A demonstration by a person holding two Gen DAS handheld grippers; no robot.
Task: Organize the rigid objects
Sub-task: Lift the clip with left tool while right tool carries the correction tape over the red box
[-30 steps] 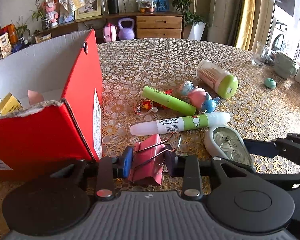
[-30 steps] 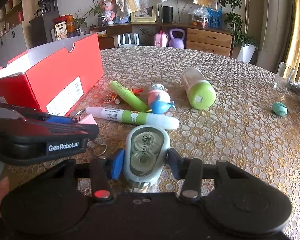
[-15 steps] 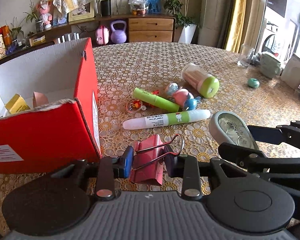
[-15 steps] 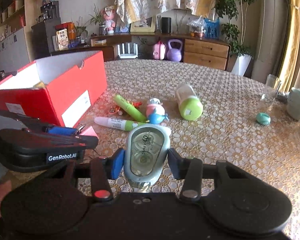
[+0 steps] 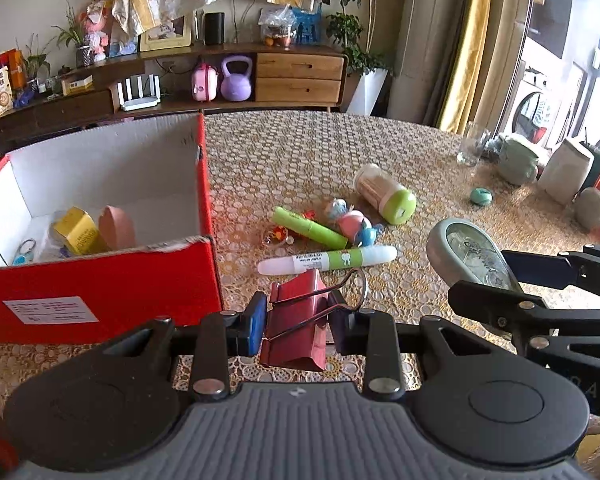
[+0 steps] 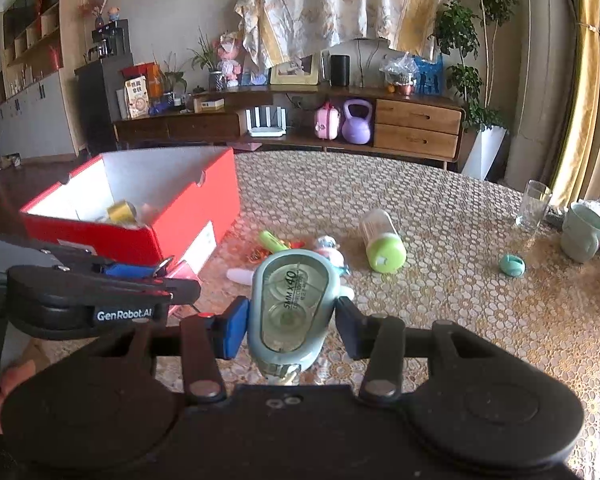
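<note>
Red binder clip pinched in left tool, tilted downward, right tool pinching correction tape

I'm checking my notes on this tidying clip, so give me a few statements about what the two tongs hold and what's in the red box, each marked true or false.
1. The left tongs are shut on a red binder clip. True.
2. The right tongs are empty. False: they grip a grey-green correction tape dispenser.
3. The red box already holds a yellow carton. True.
4. The green-capped toothpick jar stands upright. False: it lies on its side on the table.
5. The white and green marker is inside the box. False: it lies on the table, outside it.
</note>
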